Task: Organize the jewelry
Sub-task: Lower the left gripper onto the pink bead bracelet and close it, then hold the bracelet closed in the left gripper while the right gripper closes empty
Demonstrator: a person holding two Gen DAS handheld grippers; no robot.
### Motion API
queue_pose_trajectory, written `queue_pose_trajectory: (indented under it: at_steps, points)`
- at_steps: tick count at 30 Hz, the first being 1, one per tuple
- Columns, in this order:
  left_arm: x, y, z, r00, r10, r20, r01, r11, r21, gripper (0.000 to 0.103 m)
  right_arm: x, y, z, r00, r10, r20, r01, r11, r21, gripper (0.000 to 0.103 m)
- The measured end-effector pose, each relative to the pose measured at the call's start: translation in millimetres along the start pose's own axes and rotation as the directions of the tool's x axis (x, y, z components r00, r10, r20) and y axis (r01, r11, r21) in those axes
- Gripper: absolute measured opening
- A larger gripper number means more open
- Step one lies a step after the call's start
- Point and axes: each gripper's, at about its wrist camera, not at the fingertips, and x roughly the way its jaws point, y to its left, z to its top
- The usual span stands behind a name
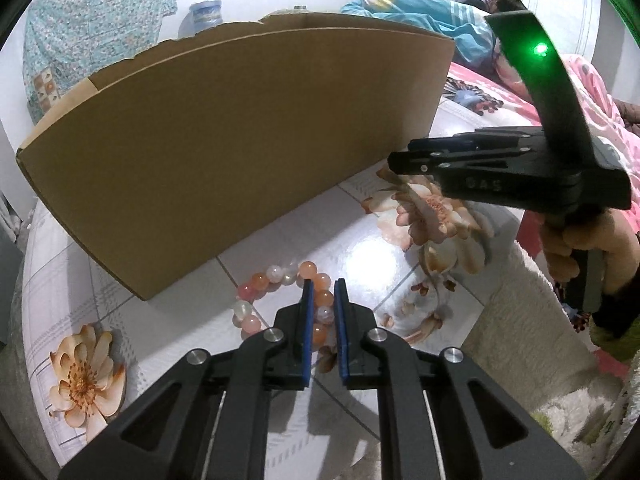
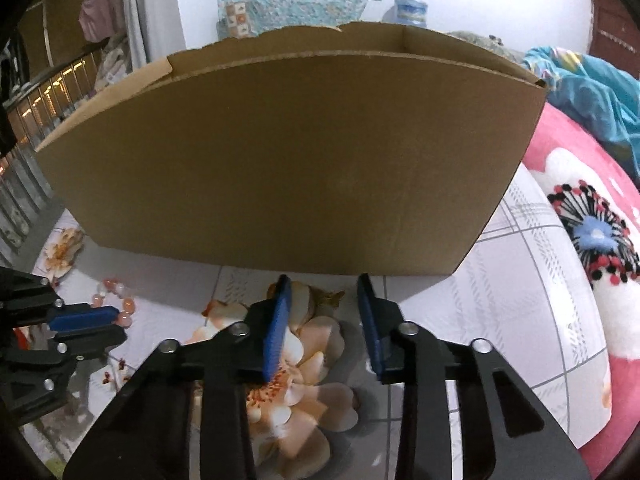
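A bracelet (image 1: 260, 282) of orange, pink and white beads lies on the flower-printed cloth just in front of a tall cardboard box (image 1: 240, 140). My left gripper (image 1: 323, 286) is shut on it, with beads pinched between the blue pads. The right wrist view shows that gripper (image 2: 120, 322) at the left edge with the bracelet (image 2: 120, 304) at its tip. My right gripper (image 2: 324, 282) stands open over a printed flower, close to the box (image 2: 280, 160). A small golden-brown shape (image 2: 330, 296) lies between its tips; I cannot tell whether it is jewelry or print. From the left wrist, the right gripper (image 1: 396, 160) appears side-on.
The box wall blocks the way straight ahead, and its inside is hidden. A person's hand (image 1: 576, 248) holds the right gripper's handle. A pink patterned blanket (image 2: 580, 208) lies to the right, with a teal cloth (image 2: 592, 92) behind it. A water jug (image 1: 206, 12) stands beyond the box.
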Motion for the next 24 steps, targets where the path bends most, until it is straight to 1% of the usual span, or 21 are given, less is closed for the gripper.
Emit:
queue_pose_trajectory:
  at_steps: [2,6,14,15,16,24]
  points:
    - [-1.0,0.9,-0.8,1.0,0.0,0.002,0.0,1.0,0.005,0.009,-0.3,2.1,-0.6,1.0,-0.012,0.0,0.012,1.0,-0.011,0.022]
    - [-1.1,1.0,-1.4,1.0,-0.001,0.004,0.001,1.0,0.004,0.009,-2.5,4.2,-1.1,1.0,-0.013,-0.004,0.013,1.0,-0.011,0.011]
    - [-0.5,0.3,-0.8,1.0,0.0,0.003,0.0,1.0,0.004,0.009,-0.8,3.8,3.0,1.0,0.01,-0.008,-0.009,1.0,0.014,0.009]
    - [-0.6,0.2,-0.9,1.0,0.0,0.003,0.0,1.0,0.004,0.009,-1.8,4.5,2.8,1.0,0.011,-0.006,-0.011,1.0,0.013,0.008]
    - [-0.7,0.1,-1.1,1.0,0.0,0.004,0.0,1.0,0.004,0.009,-1.3,4.0,4.8,1.0,0.011,-0.007,-0.011,1.0,0.011,0.001]
    - [-2.2,0.9,-1.3,1.0,0.002,0.006,-0.002,1.0,0.006,0.009,-8.5,5.9,3.0,0.999,0.042,-0.008,-0.042,0.999,0.012,0.001]
